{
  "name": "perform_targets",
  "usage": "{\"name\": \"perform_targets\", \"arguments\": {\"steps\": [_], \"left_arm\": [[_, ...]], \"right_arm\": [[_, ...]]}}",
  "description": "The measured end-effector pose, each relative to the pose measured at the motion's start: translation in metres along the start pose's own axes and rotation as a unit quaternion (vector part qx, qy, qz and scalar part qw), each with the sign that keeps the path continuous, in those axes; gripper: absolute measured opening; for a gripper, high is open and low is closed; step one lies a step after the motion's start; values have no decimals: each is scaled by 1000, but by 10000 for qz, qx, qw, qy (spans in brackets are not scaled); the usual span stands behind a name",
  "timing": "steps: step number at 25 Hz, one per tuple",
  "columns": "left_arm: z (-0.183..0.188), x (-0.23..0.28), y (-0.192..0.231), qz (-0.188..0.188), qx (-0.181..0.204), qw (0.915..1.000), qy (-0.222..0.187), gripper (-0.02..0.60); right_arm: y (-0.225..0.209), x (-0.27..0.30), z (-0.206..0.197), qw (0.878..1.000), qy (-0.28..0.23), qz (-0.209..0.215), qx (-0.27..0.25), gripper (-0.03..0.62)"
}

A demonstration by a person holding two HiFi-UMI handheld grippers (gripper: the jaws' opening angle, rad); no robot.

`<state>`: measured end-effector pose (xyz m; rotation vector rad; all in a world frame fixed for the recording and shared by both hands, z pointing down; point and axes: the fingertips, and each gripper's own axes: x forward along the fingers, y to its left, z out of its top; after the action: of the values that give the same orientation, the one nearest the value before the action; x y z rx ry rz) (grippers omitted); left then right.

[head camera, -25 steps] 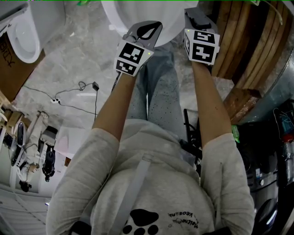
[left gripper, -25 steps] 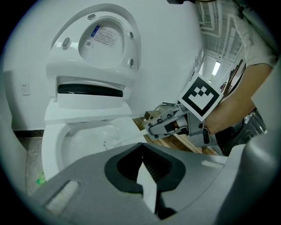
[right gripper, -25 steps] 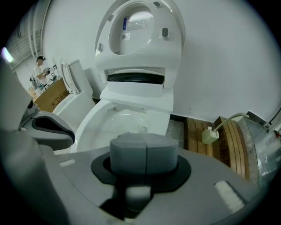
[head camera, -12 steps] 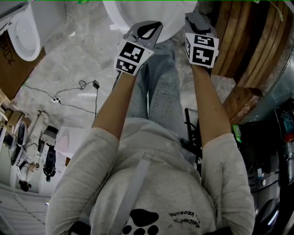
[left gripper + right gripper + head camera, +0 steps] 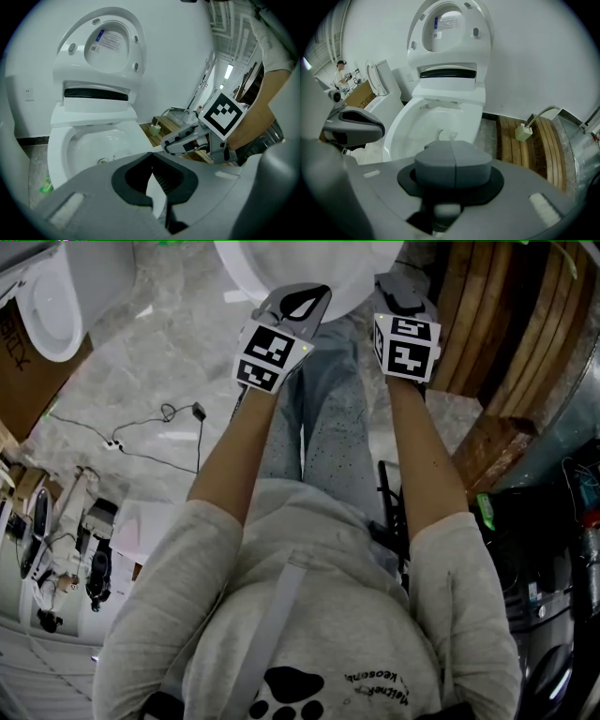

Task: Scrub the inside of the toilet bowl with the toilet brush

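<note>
A white toilet stands with its lid up and its bowl (image 5: pixel 58 145) (image 5: pixel 401 124) open in front of both grippers; in the head view only its front rim (image 5: pixel 281 263) shows at the top. A white brush head (image 5: pixel 447 136) (image 5: pixel 123 152) lies low inside the bowl. My right gripper (image 5: pixel 452 146) (image 5: pixel 394 268) (image 5: pixel 165 143) is over the bowl's right front rim, jaws pressed together on the toilet brush, whose handle is mostly hidden under the jaws. My left gripper (image 5: pixel 151 154) (image 5: pixel 321 289) (image 5: pixel 380 129) hovers beside it at the front rim, tips together, holding nothing.
A second toilet (image 5: pixel 52 310) (image 5: pixel 377 82) and a cardboard box (image 5: pixel 19 371) are at the left. A wooden pallet (image 5: pixel 487 324) (image 5: pixel 534 145) with a white plug (image 5: pixel 522 132) lies right of the bowl, a metal drum (image 5: pixel 562 418) beyond it. A cable (image 5: pixel 159 418) trails on the floor.
The right gripper's marker cube has turned and shifted slightly left. The left gripper has hardly moved.
</note>
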<state>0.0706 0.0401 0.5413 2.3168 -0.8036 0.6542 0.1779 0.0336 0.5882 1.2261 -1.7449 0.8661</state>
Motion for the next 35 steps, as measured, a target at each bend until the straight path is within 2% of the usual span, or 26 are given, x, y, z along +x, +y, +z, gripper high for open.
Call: {"name": "perform_targets", "arguments": {"steps": [9,35], "left_arm": [[-8,-7,-6,-44,115,9999,35,-3],[-22,-31,15,67,-115,9999,-22,-3]], "right_arm": [[15,-3,-18,10000,94,22,22,150],[74,7,-44,9985,391,190,340,149]]}}
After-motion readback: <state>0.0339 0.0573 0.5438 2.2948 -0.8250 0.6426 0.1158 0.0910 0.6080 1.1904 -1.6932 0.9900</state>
